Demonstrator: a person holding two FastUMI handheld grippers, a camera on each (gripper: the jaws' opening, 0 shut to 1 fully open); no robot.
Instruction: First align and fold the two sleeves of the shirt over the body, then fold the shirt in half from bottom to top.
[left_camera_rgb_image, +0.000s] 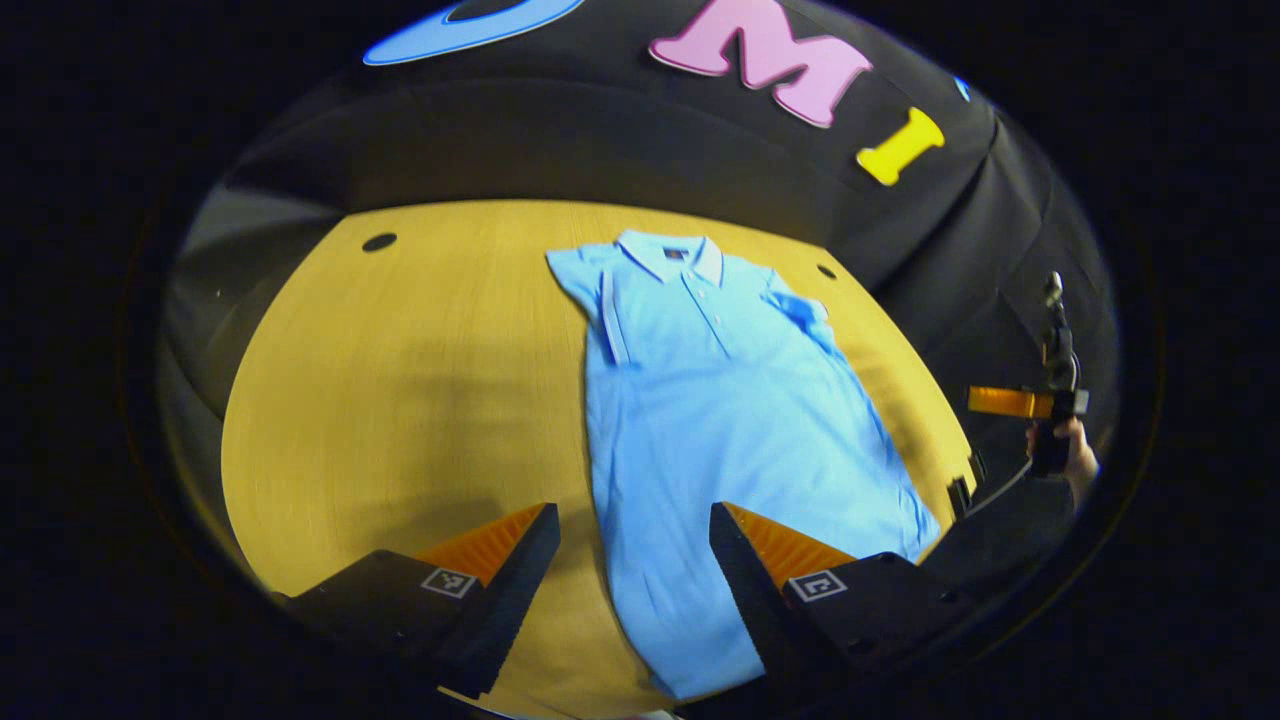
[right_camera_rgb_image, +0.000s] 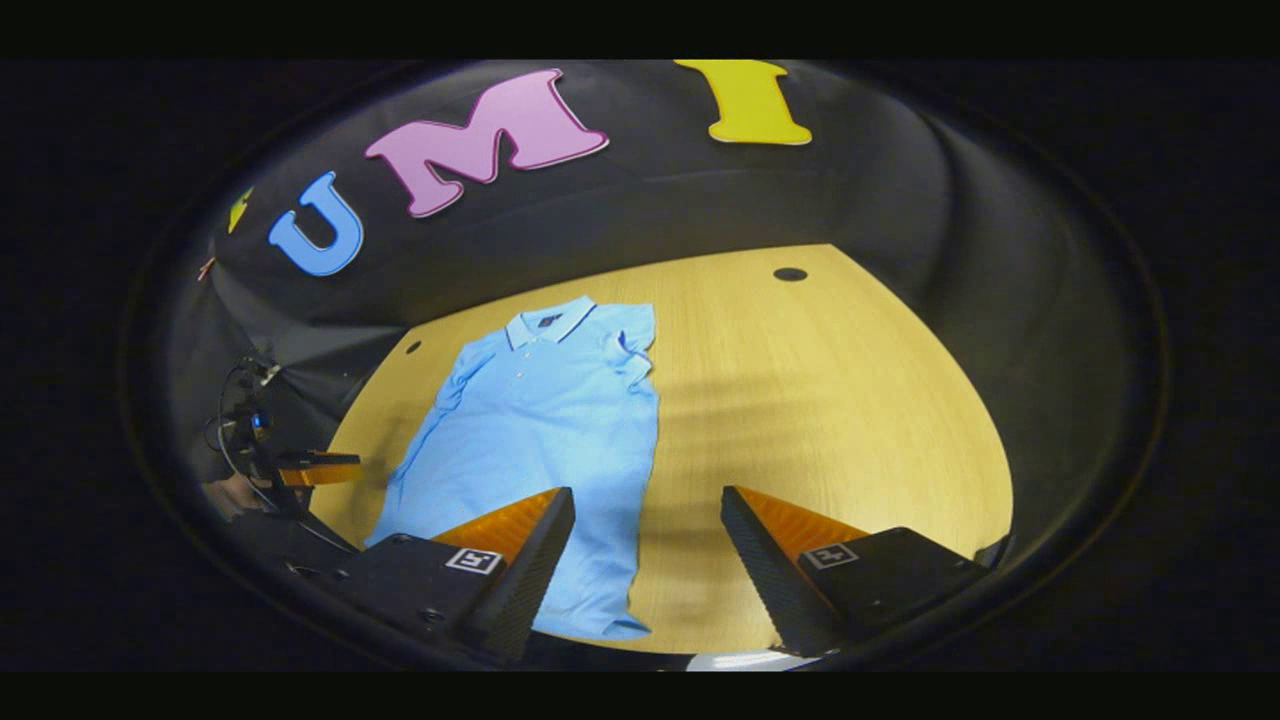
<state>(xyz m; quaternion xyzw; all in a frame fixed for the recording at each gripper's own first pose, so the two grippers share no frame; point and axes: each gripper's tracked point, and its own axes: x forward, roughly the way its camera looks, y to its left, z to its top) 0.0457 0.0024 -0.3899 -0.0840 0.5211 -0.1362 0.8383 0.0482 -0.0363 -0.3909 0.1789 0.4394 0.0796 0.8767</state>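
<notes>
A blue shirt (left_camera_rgb_image: 720, 400) lies flat on the desk (left_camera_rgb_image: 400, 380), collar away from us, its long axis running fore-and-aft. Both our grippers (left (left_camera_rgb_image: 635, 560), right (right_camera_rgb_image: 648, 545)) hover above its hem, fingers wide apart, holding nothing.

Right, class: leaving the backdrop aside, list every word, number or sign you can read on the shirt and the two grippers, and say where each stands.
Nothing here can be quoted as readable text.
Neck tag inside the collar of the shirt: small dark patch, too small to read.
Square markers on the left gripper: coded patterns, no words.
Matching markers on the right gripper: coded patterns, no words.
</notes>
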